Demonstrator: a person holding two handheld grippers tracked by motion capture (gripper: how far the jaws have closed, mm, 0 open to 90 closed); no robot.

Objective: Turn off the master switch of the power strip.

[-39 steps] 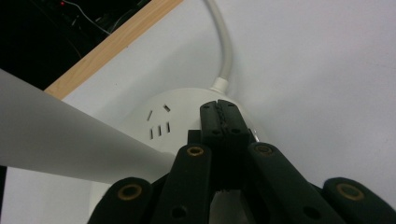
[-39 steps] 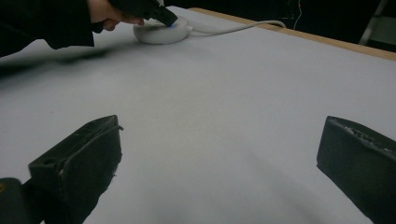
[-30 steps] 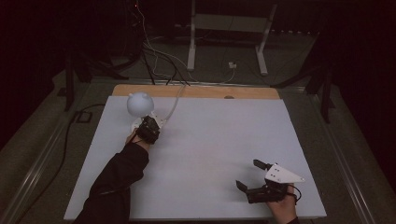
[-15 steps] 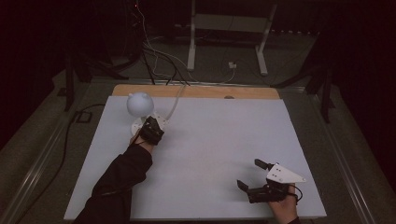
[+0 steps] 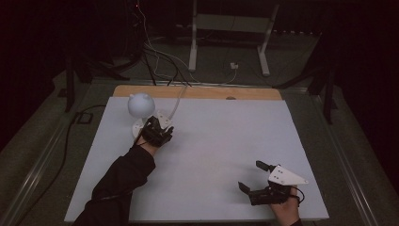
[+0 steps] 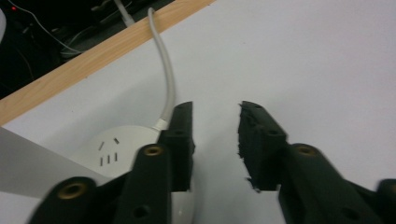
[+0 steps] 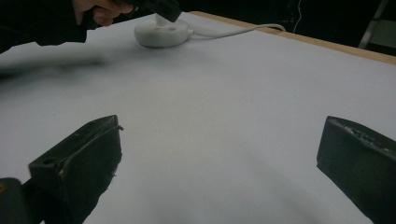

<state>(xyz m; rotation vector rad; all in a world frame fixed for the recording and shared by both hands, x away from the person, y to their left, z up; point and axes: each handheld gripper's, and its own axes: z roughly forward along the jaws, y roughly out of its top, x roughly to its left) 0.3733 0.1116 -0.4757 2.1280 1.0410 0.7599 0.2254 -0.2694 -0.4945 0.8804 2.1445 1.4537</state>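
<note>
Left gripper [image 5: 157,132] hangs right over the round white socket base [image 6: 122,148] of the globe lamp [image 5: 140,104], jaws parted a little with nothing between them. The base's white cord [image 6: 164,74] runs away from the base toward the table's [image 5: 221,141] wooden far edge [image 5: 197,92]. Well apart from the base, at the table's near right corner, the right gripper [image 5: 256,176] gapes wide, empty, above bare white tabletop.

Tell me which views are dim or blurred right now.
High view: dark surroundings, only the white table lit, and dimly. Right gripper view: the person's sleeve and its shadow smear at upper left. Left gripper view: the round socket base reads clearly, jaws slightly soft.
</note>
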